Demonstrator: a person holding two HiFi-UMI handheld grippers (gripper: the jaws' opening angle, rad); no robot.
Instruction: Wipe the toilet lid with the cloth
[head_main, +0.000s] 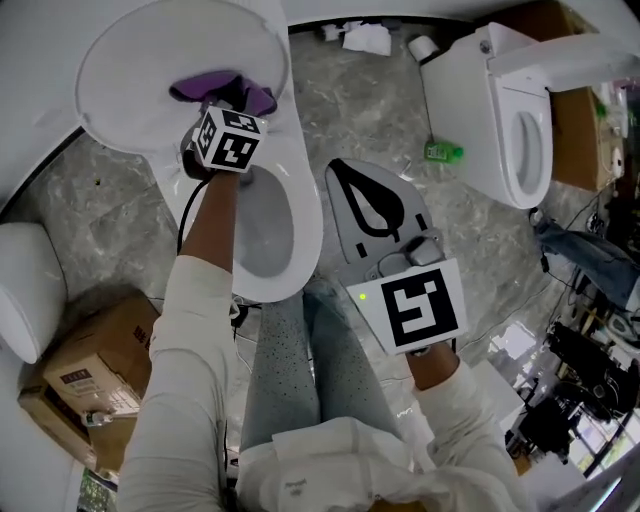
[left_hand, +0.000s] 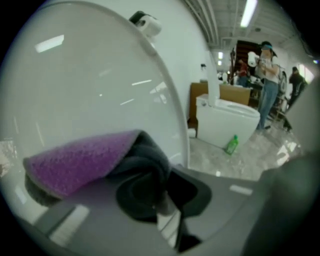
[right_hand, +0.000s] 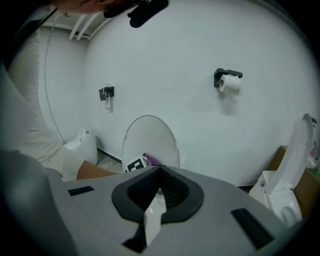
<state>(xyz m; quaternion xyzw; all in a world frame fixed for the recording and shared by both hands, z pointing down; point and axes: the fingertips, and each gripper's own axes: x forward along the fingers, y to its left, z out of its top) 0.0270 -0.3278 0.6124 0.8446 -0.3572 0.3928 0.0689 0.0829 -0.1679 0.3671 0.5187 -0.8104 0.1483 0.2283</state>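
Currently, left fingers (left_hand: 220, 200) pinch the cloth (left_hand: 80, 160) on the lid (left_hand: 90, 75); right fingers (right_hand: 215, 200) closed.

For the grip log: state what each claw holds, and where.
Left claw grips the cloth by a bunched grey fold; right claw is shut, empty.

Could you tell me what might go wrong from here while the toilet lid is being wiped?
The left gripper pinches only a fold of the cloth, and the rest lies loose against the lid, so the cloth might slip free. The bowl is open just below, so a dropped cloth could land in it.
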